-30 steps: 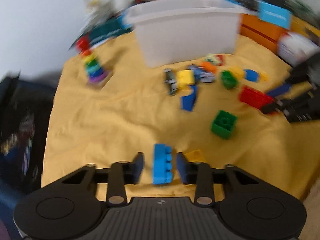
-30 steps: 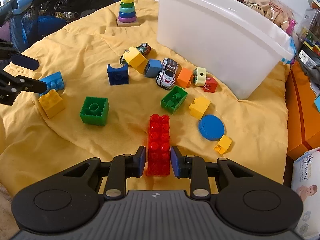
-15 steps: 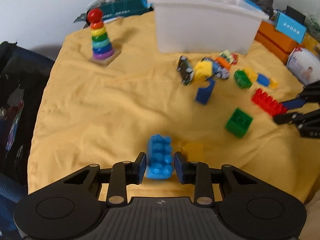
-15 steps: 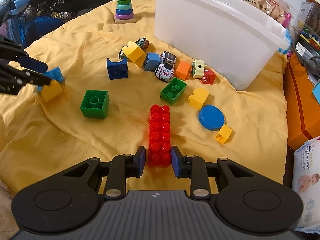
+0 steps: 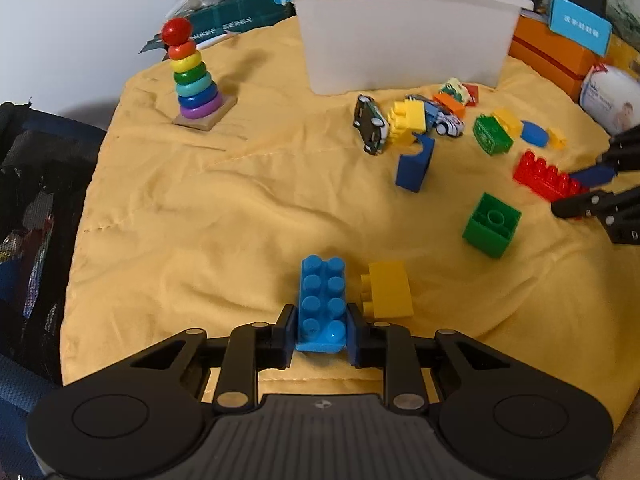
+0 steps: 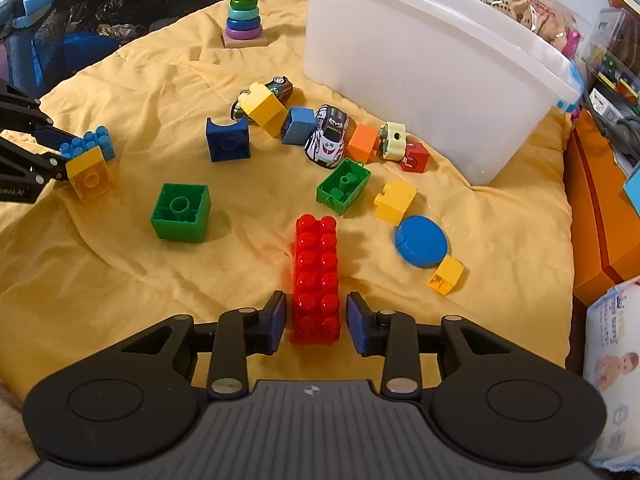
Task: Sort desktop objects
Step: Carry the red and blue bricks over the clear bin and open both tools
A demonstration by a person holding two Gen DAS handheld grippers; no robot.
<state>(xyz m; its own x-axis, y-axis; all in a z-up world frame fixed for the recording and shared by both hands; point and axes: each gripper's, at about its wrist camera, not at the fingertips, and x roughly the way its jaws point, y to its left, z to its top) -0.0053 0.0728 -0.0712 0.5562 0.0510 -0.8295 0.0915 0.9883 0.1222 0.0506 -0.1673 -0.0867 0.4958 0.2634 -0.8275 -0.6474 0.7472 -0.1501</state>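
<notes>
left claw [image 5: 321, 330] clamped on the near end of the blue brick [image 5: 322, 304]; its jaws have just been closing, and both pads now sit flush against the brick's sides. the brick lies studs up on the yellow cloth [image 5: 224, 216], with a yellow brick [image 5: 388, 290] just to its right, on its side.

right claw [image 6: 316, 320] stands apart around the near end of the long red brick [image 6: 316, 276]; its jaws have just been opening, and a thin gap shows on each side between pad and brick. the red brick lies flat on the cloth, studs up, pointing away.

far of it, in the right wrist view: a green brick [image 6: 182, 212] to the left, an upturned green brick [image 6: 343, 186], a small yellow brick [image 6: 395, 201], a blue disc [image 6: 421, 241], and two toy cars among the loose blocks. white bin [image 6: 424, 80] at far right, ring stacker [image 6: 244, 8] upright at far left.
</notes>
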